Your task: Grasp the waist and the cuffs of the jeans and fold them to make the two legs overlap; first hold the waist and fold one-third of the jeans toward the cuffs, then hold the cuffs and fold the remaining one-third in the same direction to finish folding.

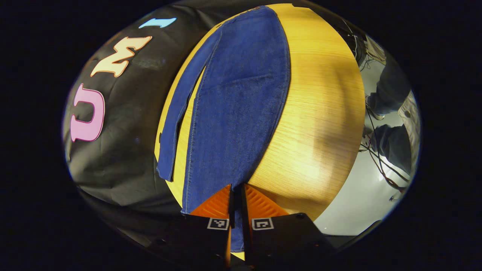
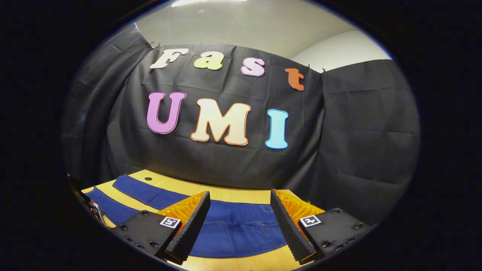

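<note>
The blue jeans [image 1: 241,105] lie flat on a round wooden table [image 1: 324,113], with the nearer leg running away from me and the other leg [image 1: 180,113] beside it on the left. My left gripper [image 1: 236,195] is shut on the cuff end of the nearer leg, and denim shows between its orange fingers [image 1: 216,205]. In the right gripper view the waist part of the jeans [image 2: 241,226] lies between and below my open right gripper [image 2: 239,199]. Its ribbed pads [image 2: 192,222] hold nothing. The two legs [image 2: 147,194] stretch off to the left.
The table's far edge meets the black cloth wall [image 2: 339,158]. A person's legs [image 1: 391,90] and loose cables [image 1: 380,162] are on the grey floor beside the table. Part of the left gripper [image 2: 92,209] shows at the far left of the right gripper view.
</note>
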Tool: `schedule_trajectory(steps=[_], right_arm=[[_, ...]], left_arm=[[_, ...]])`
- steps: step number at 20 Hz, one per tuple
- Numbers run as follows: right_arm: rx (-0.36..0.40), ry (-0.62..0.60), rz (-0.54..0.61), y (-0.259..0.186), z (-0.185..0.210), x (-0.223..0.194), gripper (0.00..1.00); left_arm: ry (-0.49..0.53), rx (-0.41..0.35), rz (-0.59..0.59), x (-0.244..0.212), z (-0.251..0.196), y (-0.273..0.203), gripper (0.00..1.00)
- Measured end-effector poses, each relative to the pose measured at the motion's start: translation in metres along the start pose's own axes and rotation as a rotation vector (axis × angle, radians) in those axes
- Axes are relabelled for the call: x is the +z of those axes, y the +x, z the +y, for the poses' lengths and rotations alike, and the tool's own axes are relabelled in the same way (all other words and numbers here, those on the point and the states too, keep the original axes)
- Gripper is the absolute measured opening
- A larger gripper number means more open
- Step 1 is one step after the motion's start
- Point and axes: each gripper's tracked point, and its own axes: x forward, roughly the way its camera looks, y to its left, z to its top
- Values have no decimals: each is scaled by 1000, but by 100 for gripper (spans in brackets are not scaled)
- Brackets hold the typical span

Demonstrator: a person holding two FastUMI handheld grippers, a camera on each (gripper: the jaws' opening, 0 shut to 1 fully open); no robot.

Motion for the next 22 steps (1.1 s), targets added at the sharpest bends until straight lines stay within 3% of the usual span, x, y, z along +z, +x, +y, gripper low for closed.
schedule_trajectory(steps=[5,10,17,22], right_arm=[[46,-236,99,6,-44,-42,99],[147,-555,185,18,-87,-104,100],[354,-925,379,25,-135,-227,99],[518,-1093,412,34,-138,-282,99]], left_arm=[[-93,8,15,2,6,2,0],[-53,-8,51,-1,5,1,0],[-52,-9,133,-4,4,1,0],[-65,-15,182,-4,4,-1,0]])
